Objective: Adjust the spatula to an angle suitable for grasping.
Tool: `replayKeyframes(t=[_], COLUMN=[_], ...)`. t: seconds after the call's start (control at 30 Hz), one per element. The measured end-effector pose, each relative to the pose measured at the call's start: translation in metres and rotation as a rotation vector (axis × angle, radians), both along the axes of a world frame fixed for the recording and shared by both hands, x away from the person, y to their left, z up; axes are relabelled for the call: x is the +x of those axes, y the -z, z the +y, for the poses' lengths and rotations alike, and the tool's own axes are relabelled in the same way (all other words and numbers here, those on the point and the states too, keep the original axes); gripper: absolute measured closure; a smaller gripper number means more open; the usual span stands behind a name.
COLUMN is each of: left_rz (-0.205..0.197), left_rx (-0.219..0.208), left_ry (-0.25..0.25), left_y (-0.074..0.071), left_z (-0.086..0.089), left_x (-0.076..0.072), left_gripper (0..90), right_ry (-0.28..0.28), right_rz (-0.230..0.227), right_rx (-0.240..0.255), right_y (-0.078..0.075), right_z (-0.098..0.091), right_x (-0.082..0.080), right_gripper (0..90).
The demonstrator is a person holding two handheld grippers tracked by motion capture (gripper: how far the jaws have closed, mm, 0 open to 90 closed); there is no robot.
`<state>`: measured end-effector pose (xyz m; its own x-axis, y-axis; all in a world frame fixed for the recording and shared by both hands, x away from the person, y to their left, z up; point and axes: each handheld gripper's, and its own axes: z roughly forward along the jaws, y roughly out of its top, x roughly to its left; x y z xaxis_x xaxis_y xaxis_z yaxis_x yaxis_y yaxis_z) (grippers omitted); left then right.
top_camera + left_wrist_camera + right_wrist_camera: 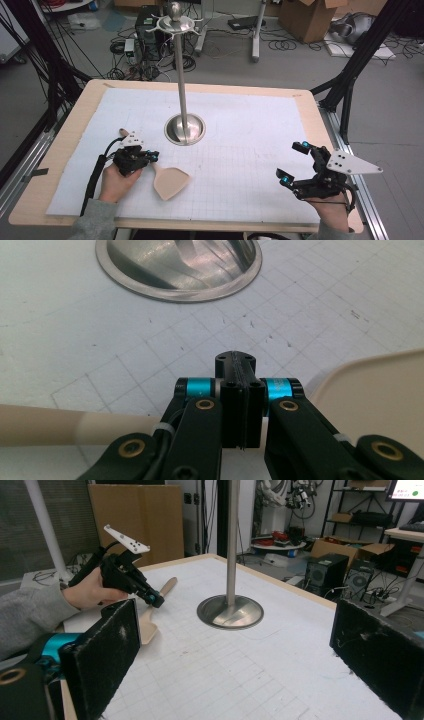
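High view: left gripper (150, 156) sits low on the mat (240, 130), jaws pressed together over the handle of the spatula (169, 181). The spatula lies flat, its blade toward the near edge and just right of the left hand (116, 181); the handle runs up and left under the gripper, with its tip poking out beyond. Stand (184, 127) is just past the spatula, base on the mat, pole upright with hooks at the top. Right gripper (292, 161) is at the near right corner, well apart from the spatula, jaws spread wide, nothing between them.

Left gripper view: left gripper (239, 371) has its pads fully together, no gap. Spatula (65, 424) handle crosses below the jaws from the left, and the blade shows at right. Can't tell whether the pads actually pinch the handle or just sit above it. Stand (125, 271) base is ahead.

Right gripper view: right gripper (240, 645) jaws wide, only mat (225, 665) between them. Across the table the left gripper (152, 599) points down at the spatula (149, 622), tips touching or just above its handle. Stand (230, 611) is right of that.
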<state>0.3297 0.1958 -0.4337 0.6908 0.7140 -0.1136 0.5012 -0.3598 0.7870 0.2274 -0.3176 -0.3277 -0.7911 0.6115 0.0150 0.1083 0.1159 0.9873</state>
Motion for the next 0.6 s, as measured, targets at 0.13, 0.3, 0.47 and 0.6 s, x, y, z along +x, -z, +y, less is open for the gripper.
replayKeyframes(t=[0.13, 0.3, 0.47, 0.6], left_rz=[0.007, 0.019, 0.026, 0.031], left_rx=[0.006, 0.024, 0.03, 0.043], left_ry=[0.003, 0.007, 0.016, 0.02], left_y=[0.0008, 0.0039, 0.0053, 0.006], left_z=[-0.0022, -0.0056, -0.0066, -0.007], left_x=[0.0003, 0.0015, 0.002, 0.002], left_gripper=[89.4, 89.4, 89.4, 89.4], right_ry=[0.009, 0.004, -0.006, 0.004], right_rz=[0.001, 0.004, 0.008, 0.001], right_rx=[0.011, 0.004, -0.004, 0.007], right_y=[-0.0003, 0.0, 0.0008, 0.0002], right_z=[-0.0027, -0.002, -0.0001, -0.0019], right_x=[-0.0008, -0.0006, 0.0007, -0.0004], right_gripper=[5.3, 5.3, 5.3, 5.3])
